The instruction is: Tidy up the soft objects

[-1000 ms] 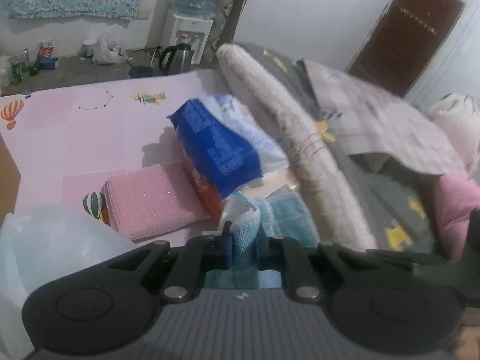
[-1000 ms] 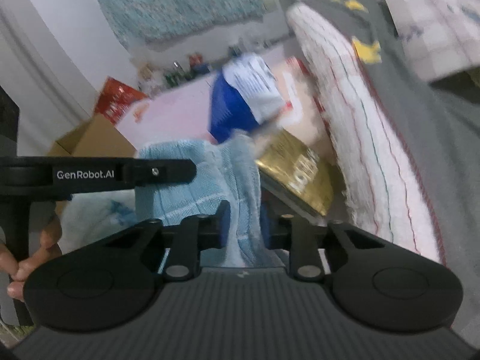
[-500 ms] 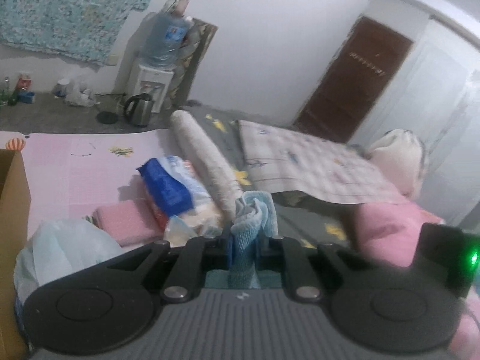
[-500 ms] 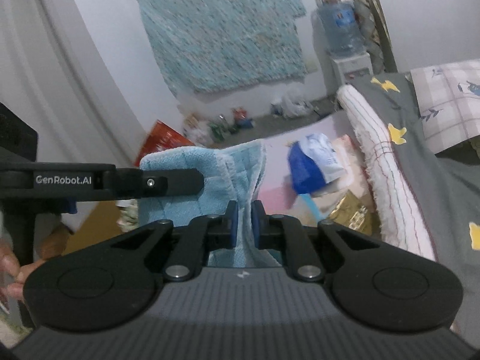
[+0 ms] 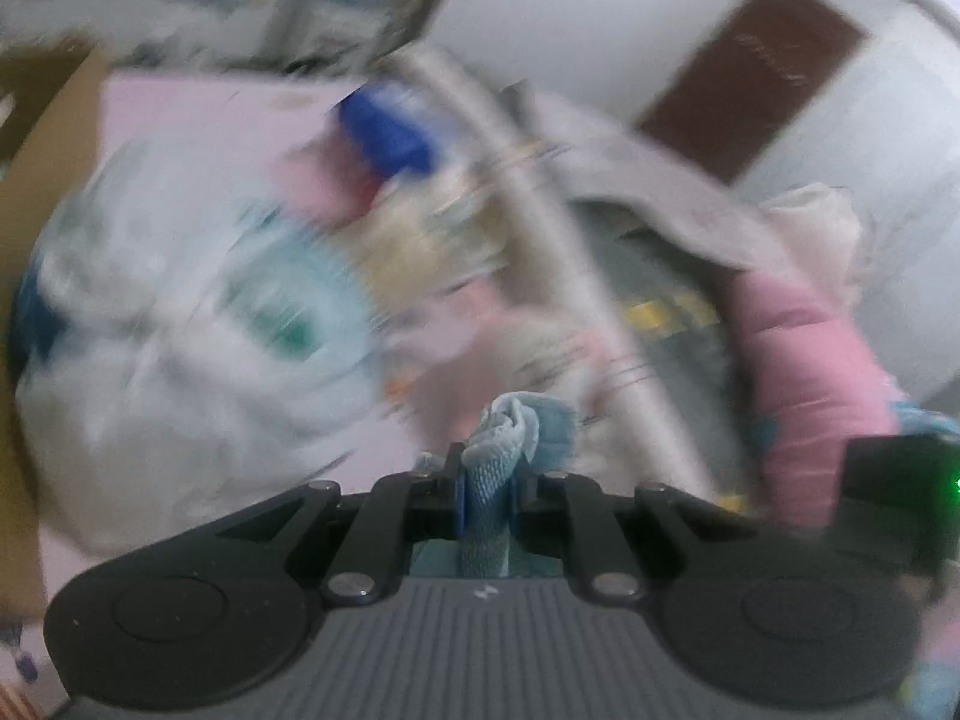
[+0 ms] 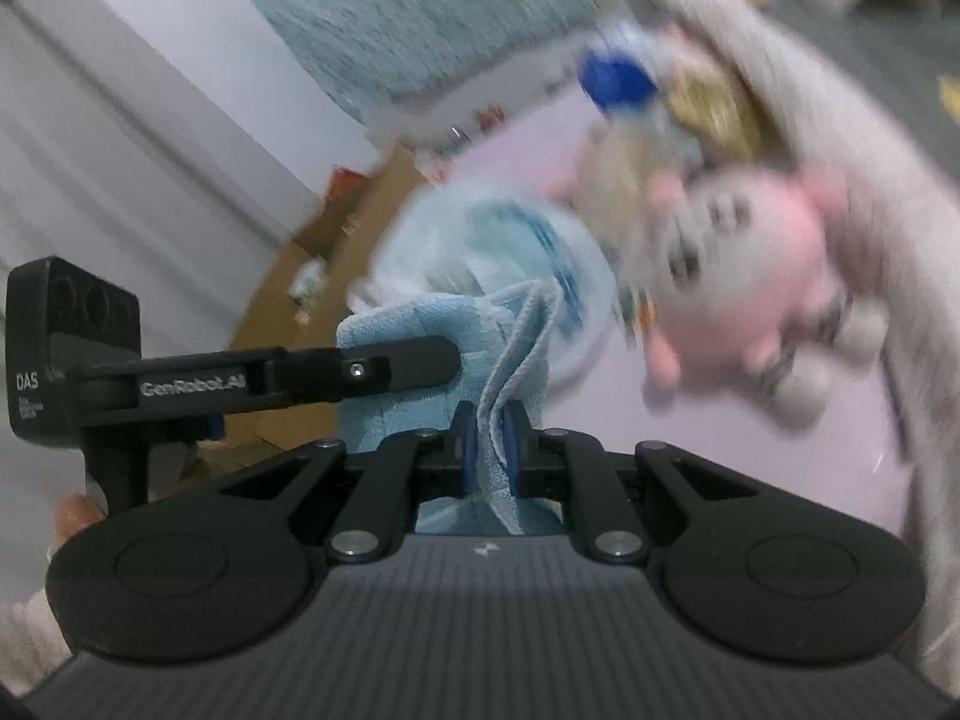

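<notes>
Both grippers hold one light blue towel. My left gripper (image 5: 486, 471) is shut on a bunched edge of the blue towel (image 5: 510, 426). My right gripper (image 6: 489, 441) is shut on another fold of the same towel (image 6: 414, 315), which hangs in the air; the left gripper's arm (image 6: 288, 381) crosses in front of it. A pink and grey plush toy (image 6: 750, 276) lies on the pink mat to the right. Both views are motion-blurred.
A white plastic bag (image 5: 198, 300) with bluish contents lies left on the pink mat (image 6: 720, 468). A blue packet (image 5: 390, 132), a rolled pale blanket (image 5: 570, 228), a pink cloth (image 5: 804, 372) and a cardboard box (image 5: 42, 138) surround it.
Both grippers have swung downward and tilted with the towel still held between them. The views went from the far wall and door to the mat, the bag and the plush toy.
</notes>
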Motion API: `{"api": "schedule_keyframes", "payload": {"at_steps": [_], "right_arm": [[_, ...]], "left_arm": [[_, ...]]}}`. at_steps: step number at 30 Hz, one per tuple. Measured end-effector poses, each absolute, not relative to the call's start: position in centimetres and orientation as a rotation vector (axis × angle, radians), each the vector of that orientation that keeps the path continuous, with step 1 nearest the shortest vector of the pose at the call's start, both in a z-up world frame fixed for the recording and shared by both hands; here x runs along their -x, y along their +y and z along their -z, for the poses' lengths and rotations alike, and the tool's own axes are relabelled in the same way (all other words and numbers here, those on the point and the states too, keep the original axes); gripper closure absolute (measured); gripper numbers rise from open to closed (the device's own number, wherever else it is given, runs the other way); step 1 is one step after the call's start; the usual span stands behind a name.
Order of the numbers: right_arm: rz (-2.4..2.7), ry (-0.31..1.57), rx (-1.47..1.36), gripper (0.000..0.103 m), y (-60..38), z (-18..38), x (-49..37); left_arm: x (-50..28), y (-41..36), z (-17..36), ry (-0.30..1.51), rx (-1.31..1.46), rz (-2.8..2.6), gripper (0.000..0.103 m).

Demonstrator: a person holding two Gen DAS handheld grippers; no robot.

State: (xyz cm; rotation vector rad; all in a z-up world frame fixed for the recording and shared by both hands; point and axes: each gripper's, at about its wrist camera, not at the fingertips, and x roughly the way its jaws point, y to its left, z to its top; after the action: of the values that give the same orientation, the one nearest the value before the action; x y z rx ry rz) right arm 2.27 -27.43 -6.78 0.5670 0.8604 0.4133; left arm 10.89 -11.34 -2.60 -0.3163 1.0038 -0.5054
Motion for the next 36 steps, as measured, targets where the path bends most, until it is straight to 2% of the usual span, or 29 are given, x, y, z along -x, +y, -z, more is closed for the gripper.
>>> {"api": "schedule_keyframes", "payload": {"at_steps": [5,6,10,13,18,24,29,36], "right_arm": [[-0.355,0.951,-0.605,0.094,-26.4,12.1,-3.3],[-0.346,0.958,-0.608,0.092,-26.3,12.6,-3.4],[-0.325,0.968,-0.633,0.091,-26.3,13.8,-3.5],[-0.324,0.949,-0.644,0.086,-26.8,13.2,-2.6],[-0.298,0.906,-0.619,0.076,-27.9,12.4,-2.3],[-0.298,0.93,-0.603,0.073,-27.3,12.9,-1.1],[-0.321,0.932,-0.7,0.074,-26.7,14.6,-1.6],[-0.389,0.918,-0.642,0.074,-24.7,14.9,-1.5]], "left_arm": [[-12.2,-10.0,6.9,1.069,0.292,0.391,0.088],[-12.1,-9.7,7.0,1.07,0.29,0.384,0.085],[-12.3,-9.1,6.2,1.051,0.251,0.388,0.052],[-11.8,-8.8,5.3,1.054,0.218,0.424,0.036],[-10.5,-9.0,5.9,1.15,0.177,0.481,0.025],[-10.3,-9.0,8.8,1.255,0.217,0.49,0.024],[-11.1,-7.6,9.5,1.242,0.353,0.5,0.023],[-12.8,-6.4,10.5,1.282,0.552,0.501,0.022]]}}
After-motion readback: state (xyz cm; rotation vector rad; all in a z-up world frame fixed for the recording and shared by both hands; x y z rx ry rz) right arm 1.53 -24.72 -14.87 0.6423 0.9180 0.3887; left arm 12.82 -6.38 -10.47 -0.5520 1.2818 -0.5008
